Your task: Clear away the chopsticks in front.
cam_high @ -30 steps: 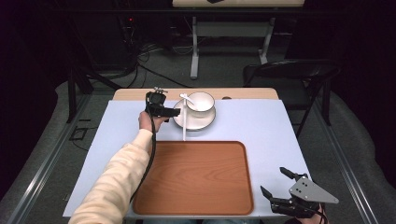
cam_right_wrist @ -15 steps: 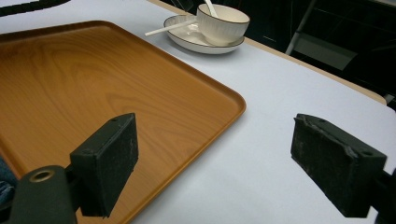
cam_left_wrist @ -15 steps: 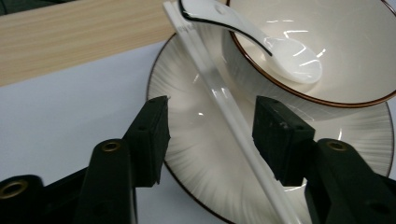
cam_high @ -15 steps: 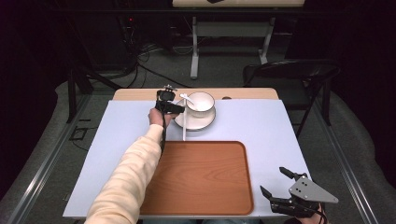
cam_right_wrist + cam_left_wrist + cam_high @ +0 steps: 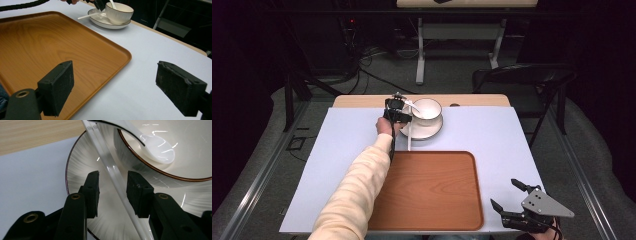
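A rectangular table with a pale lavender top [image 5: 512, 135] and a light wooden strip along its far edge [image 5: 362, 101] stands on a grey carpeted floor [image 5: 382, 82]. Beyond the far right corner sits a black folding metal chair [image 5: 524, 77]. Farther back, a white metal table frame [image 5: 457, 35] rises under a light wooden top [image 5: 467, 3]. Black cables [image 5: 362, 62] trail across the floor at the far left. The surrounding room is dark.
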`<state>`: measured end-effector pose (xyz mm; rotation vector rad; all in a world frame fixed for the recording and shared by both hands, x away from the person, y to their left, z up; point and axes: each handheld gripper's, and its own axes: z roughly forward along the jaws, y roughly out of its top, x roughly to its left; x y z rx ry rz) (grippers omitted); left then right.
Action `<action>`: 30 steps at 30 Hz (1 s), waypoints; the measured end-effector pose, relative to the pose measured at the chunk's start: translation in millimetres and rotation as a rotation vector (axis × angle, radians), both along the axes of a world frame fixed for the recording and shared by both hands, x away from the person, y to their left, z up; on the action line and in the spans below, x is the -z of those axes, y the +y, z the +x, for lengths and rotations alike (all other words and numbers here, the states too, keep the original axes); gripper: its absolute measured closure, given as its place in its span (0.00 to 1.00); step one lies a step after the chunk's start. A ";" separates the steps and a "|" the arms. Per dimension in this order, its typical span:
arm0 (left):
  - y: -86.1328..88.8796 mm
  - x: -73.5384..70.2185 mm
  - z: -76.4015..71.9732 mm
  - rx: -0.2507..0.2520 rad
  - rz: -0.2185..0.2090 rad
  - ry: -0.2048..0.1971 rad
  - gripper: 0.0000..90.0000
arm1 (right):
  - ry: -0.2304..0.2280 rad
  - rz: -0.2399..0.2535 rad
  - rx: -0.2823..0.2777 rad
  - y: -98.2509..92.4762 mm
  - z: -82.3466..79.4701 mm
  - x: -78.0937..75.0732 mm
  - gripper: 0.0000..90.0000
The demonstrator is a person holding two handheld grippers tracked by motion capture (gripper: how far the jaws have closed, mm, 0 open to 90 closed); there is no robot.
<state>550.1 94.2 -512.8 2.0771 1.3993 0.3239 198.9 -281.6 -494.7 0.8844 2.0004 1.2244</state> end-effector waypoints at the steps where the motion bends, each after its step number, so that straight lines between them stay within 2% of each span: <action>1: 0.4 1.1 1.1 -0.010 -0.002 0.001 0.72 | 0.000 0.001 0.000 0.0 -0.1 0.0 0.16; 5: -0.1 3.0 1.8 -0.033 -0.004 0.006 0.74 | -0.001 0.001 0.001 0.0 0.0 0.1 0.16; 20: 4.8 13.8 6.1 -0.112 -0.027 0.073 0.84 | -0.002 0.000 0.001 0.1 0.4 0.0 0.16; 30: 11.4 15.5 7.9 -0.141 -0.019 0.081 0.93 | -0.007 0.003 0.001 0.0 0.4 -0.1 0.16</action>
